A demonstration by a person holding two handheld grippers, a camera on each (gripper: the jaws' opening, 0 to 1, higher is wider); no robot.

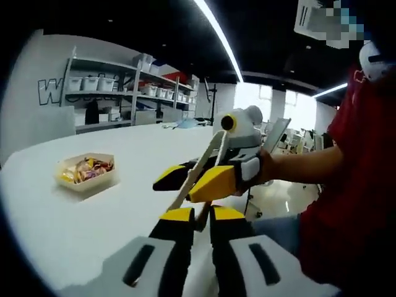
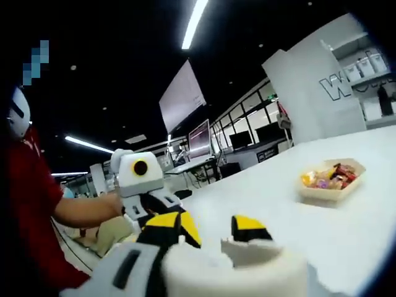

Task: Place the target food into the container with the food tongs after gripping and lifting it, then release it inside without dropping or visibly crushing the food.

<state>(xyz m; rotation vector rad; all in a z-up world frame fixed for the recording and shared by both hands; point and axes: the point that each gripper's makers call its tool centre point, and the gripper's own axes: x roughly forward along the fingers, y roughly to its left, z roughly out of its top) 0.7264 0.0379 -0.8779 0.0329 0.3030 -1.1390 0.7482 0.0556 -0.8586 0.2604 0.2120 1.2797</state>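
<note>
The left gripper (image 1: 202, 218), jaws nearly together, clamps the tongs' (image 1: 199, 172) end. The right gripper (image 2: 210, 232) grips a white object whose identity is unclear. The box of food (image 1: 86, 171) sits on the white table (image 1: 154, 148); the left gripper view alone shows the tongs.

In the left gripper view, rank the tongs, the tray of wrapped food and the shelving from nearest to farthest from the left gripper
1. The food tongs, just ahead of the left gripper, held in the right gripper.
2. The food tray, farther out on the white table, to the left.
3. The shelving, against the back wall beyond the table.
</note>
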